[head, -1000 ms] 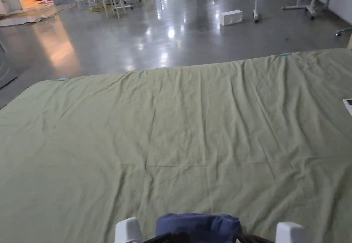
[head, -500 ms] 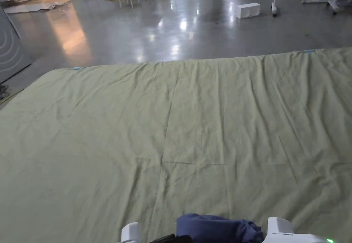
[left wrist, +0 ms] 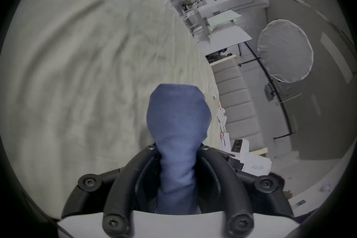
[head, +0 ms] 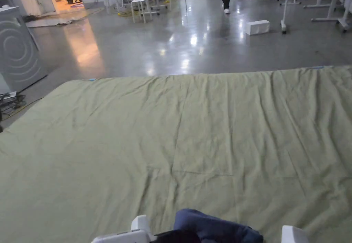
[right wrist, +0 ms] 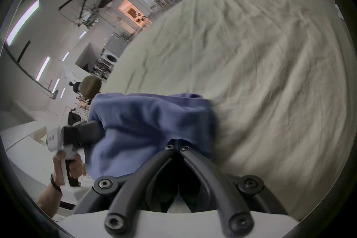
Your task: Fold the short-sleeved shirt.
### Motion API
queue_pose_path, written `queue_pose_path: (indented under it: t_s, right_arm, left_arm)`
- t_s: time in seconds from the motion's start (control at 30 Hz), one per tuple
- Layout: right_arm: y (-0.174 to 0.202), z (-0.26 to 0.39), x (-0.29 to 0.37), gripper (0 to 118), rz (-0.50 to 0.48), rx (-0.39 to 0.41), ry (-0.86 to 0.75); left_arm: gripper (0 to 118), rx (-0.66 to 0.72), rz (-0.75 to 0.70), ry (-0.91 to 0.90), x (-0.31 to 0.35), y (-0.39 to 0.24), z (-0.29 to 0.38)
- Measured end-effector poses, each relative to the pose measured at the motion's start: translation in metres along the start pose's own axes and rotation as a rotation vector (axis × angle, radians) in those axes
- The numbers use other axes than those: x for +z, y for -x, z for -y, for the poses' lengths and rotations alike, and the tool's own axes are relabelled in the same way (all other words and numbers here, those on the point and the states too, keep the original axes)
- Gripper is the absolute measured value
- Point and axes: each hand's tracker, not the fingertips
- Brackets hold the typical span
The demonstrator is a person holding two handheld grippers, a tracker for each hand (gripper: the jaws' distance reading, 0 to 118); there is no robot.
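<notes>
shirt point(head: 213, 228): blue, bunched, held over near edge of green sheet point(head: 172, 133); long axis ran left-right between grippers
left gripper point(left wrist: 176, 151): clamped on shirt
right gripper point(right wrist: 177, 142): jaws together, pinched shirt edge

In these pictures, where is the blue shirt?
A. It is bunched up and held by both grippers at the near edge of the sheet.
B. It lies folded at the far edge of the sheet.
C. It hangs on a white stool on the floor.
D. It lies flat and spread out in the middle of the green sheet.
A: the blue shirt is bunched between the left gripper and the right gripper, both closed on it, at the near edge of the green sheet.
</notes>
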Motion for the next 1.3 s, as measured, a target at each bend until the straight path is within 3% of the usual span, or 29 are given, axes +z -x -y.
queue_pose_path:
  t_s: [0.13, 0.2, 0.33, 0.47, 0.53, 0.6, 0.63, 0.67, 0.8, 0.87, 0.97, 1.03, 1.13, 1.23, 1.3]
  right_arm:
    - [0.003, 0.015, 0.031, 0, 0.003, 0.010, -0.030]
    - [-0.002, 0.019, 0.035, 0, 0.004, 0.025, -0.006]
    - [-0.008, 0.023, 0.030, 0, 0.096, 0.168, 0.096]
    - [-0.007, 0.023, 0.022, 0, 0.093, 0.115, 0.138]
    - [-0.005, 0.023, 0.018, 0, 0.088, 0.086, 0.148]
    - [-0.004, 0.025, 0.015, 0, 0.087, 0.085, 0.157]
    - [-0.003, 0.025, 0.013, 0, 0.091, 0.086, 0.163]
    - [-0.002, 0.023, 0.013, 0, 0.098, 0.089, 0.171]
    - [-0.004, 0.019, 0.019, 0, 0.086, 0.103, 0.150]
    - [-0.016, 0.016, 0.024, 0, 0.075, 0.112, 0.113]
    - [-0.014, 0.009, 0.035, 0, 0.132, 0.133, 0.041]
    - [-0.010, 0.002, 0.050, 0, 0.150, 0.116, -0.014]
    - [0.010, -0.009, 0.087, 0, 0.166, 0.188, -0.170]
    - [0.024, -0.024, 0.119, 0, 0.195, 0.258, -0.320]
    - [0.039, -0.034, 0.140, 0, 0.275, 0.321, -0.423]
  left_arm:
    - [27, -0.169, -0.206, -0.030, 0.091, 0.010, -0.062]
    - [27, -0.147, -0.347, -0.053, 0.142, 0.017, -0.096]
    - [27, -0.179, -0.572, -0.034, 0.226, 0.041, -0.161]
    - [26, -0.207, -0.730, -0.060, 0.261, 0.086, -0.198]
    - [29, -0.120, -0.732, -0.059, 0.260, 0.116, -0.208]
    - [54, -0.095, -0.764, -0.042, 0.249, 0.135, -0.209]
    - [72, -0.113, -0.821, -0.031, 0.245, 0.144, -0.210]
    - [80, -0.151, -0.923, -0.041, 0.246, 0.146, -0.210]
    - [83, -0.055, -1.240, 0.014, 0.258, 0.133, -0.214]
    - [83, -0.151, -1.162, -0.077, 0.276, 0.102, -0.219]
    - [83, -0.321, -1.013, -0.209, 0.283, 0.031, -0.199]
    - [82, -0.425, -0.867, -0.268, 0.283, -0.042, -0.166]
    - [83, -0.620, -0.705, -0.415, 0.271, -0.127, -0.104]
    - [82, -0.748, -0.648, -0.571, 0.249, -0.182, -0.060]
    - [82, -0.804, -0.609, -0.631, 0.229, -0.194, -0.053]
